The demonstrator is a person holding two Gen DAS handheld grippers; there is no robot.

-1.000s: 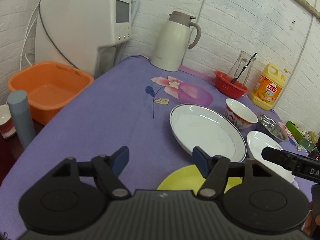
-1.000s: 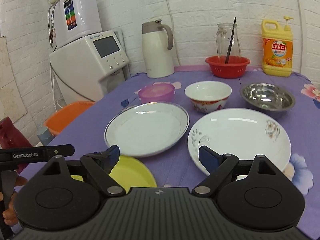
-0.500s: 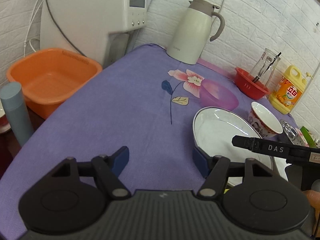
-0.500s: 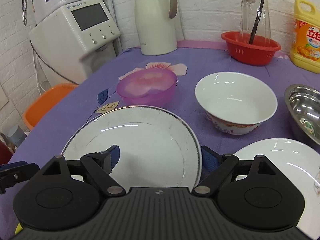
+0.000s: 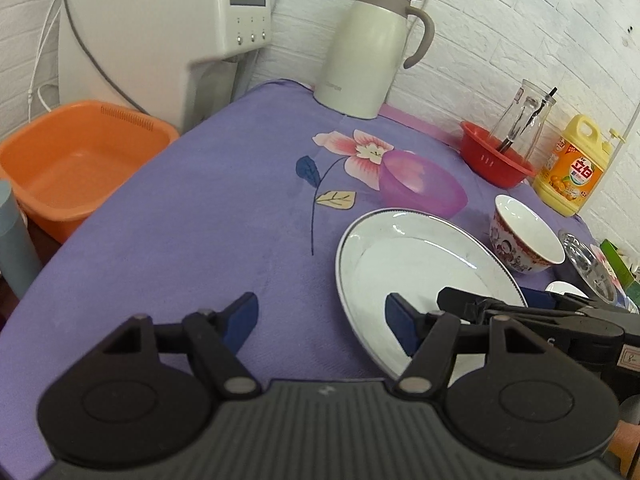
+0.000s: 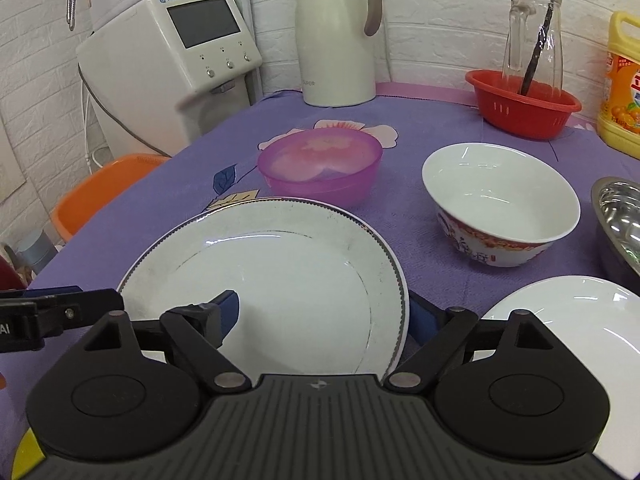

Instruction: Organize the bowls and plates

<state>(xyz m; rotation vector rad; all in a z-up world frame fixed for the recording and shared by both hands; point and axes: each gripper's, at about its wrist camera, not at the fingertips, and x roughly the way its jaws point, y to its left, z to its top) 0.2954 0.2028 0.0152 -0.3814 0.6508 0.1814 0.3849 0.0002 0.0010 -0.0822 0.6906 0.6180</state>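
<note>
A white plate with a dark rim lies on the purple cloth, also in the left wrist view as the rimmed plate. My right gripper is open and straddles its near right rim, one finger over the plate and one outside it. My left gripper is open at the plate's left edge, its right finger over the rim. Behind the plate stand a purple bowl, a white bowl with a red pattern and a steel bowl. A second white plate lies at the right.
A cream jug, a white dispenser, a red basket holding a glass jar, and a yellow detergent bottle line the back wall. An orange basin sits beyond the table's left edge. A yellow plate's edge shows near me.
Both grippers have moved forward to the rimmed plate. The yellow plate has left the left wrist view. The right gripper's fingers now straddle the plate's rim.
</note>
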